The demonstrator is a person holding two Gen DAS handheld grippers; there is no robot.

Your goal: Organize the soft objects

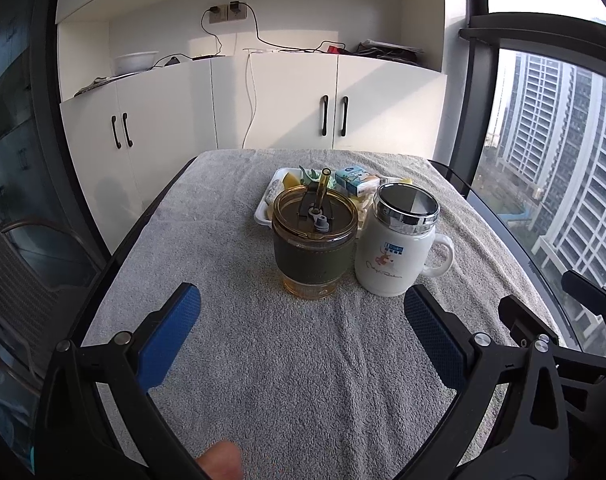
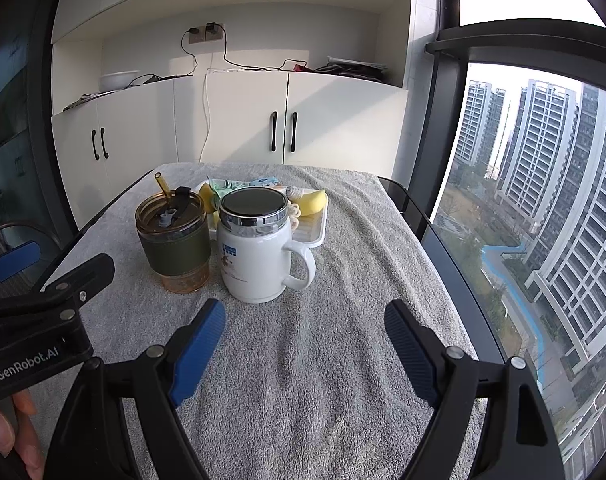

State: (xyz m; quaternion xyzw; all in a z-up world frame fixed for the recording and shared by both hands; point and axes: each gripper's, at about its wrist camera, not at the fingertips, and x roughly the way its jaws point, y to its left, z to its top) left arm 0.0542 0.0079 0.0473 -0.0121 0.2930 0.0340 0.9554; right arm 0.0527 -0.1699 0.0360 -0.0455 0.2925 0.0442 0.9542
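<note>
**Two Cups Stand in Front of the Soft Things**

Two cups block my way: one brown cup (image 1: 314,240) with a straw and a dark green band, and one white mug (image 2: 259,246) with a shiny lid and a handle. They stand side by side on the gray towel (image 1: 283,360) that covers the desk.

Behind them is one white tray (image 2: 317,232). The soft things (image 2: 307,202) lie piled in it. I see yellow ones, a green one and a small blue and white box (image 1: 357,184). The cups hide too much for me to count them all.

I think the soft things are light and squishy. They will bend, not break. I would pinch one at its fat middle, gently.

The cups look hard and could tip, so I should reach around them.

My left jaws (image 1: 303,328) are wide open and hold nothing. My right jaws (image 2: 305,344) are wide open too, and empty. Both hang over the towel, well apart from the tray.
</note>
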